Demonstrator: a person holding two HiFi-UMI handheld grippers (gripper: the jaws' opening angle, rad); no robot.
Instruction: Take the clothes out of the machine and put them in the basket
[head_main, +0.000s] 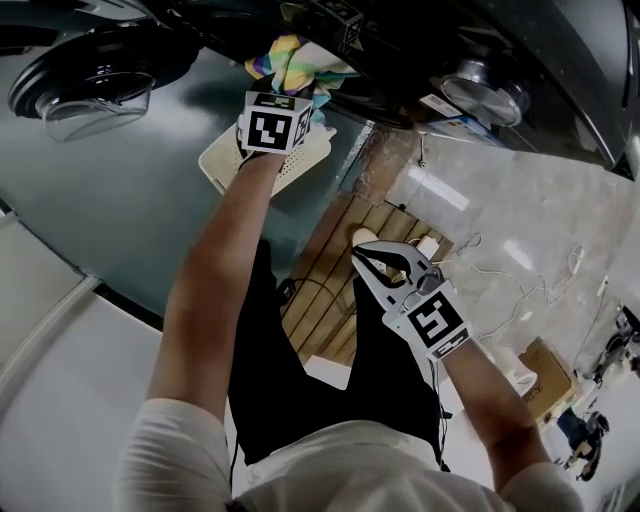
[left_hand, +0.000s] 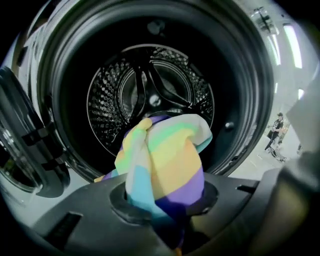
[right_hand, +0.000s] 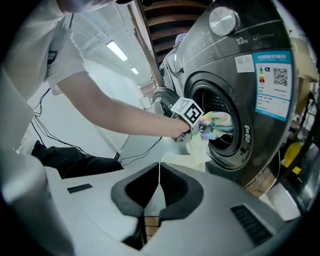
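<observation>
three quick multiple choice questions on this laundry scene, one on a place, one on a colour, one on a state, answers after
1. Where is the striped cloth?
A. on the floor
B. at the mouth of the drum, in the left tool
C. on a shelf

2. What colour is the basket?
A. red
B. white
C. black

3. What state is the right tool in?
A. shut, empty
B. clamped on cloth
C. wide open

Answers:
1 B, clamped before the drum in that tool's view.
2 B, white in the head view.
3 A, pads meet, nothing between.
</observation>
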